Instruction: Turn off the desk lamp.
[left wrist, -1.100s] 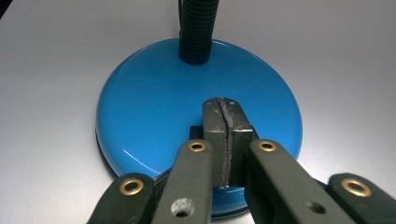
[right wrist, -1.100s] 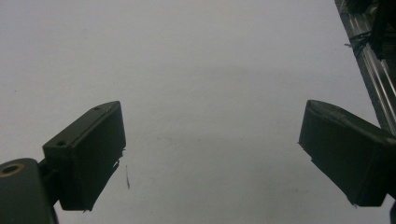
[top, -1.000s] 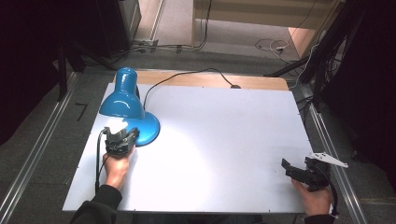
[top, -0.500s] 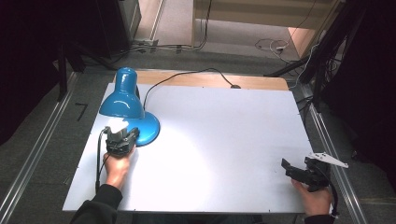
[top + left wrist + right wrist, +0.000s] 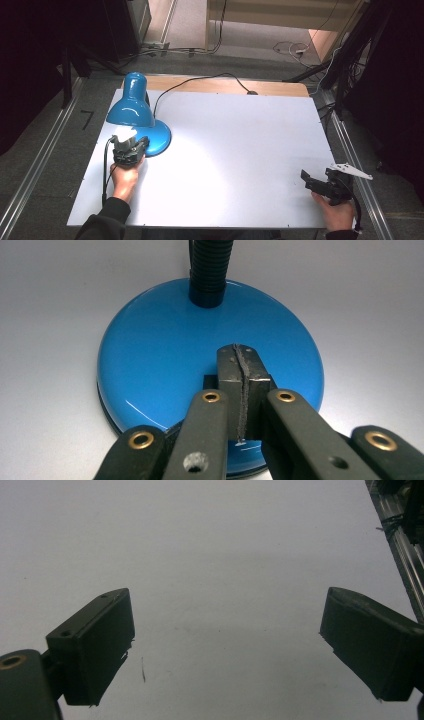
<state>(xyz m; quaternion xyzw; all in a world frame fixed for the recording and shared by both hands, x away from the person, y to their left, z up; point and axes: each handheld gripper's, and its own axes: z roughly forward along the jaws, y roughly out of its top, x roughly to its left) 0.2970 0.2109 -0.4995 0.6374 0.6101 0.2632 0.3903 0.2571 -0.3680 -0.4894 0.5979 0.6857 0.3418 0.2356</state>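
Left claw (image 5: 239, 390) pressed together over blue lamp base (image 5: 165, 355), right claw (image 5: 227, 645) spread apart above white surface (image 5: 240, 150), well apart from lamp base, no readable writing

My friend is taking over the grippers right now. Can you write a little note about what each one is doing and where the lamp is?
Left gripper: shut, jaws pressed together, tips over the near edge of the lamp base, apparently pressing on it.
Right gripper: open, holding nothing, low at the table's near right corner.
Lamp: blue, at the table's far left, shade bent down, light on the tabletop, cord trailing off the far edge.
Done: lamp looks lit.
Left: cannot tell; probably lift the left gripper off.
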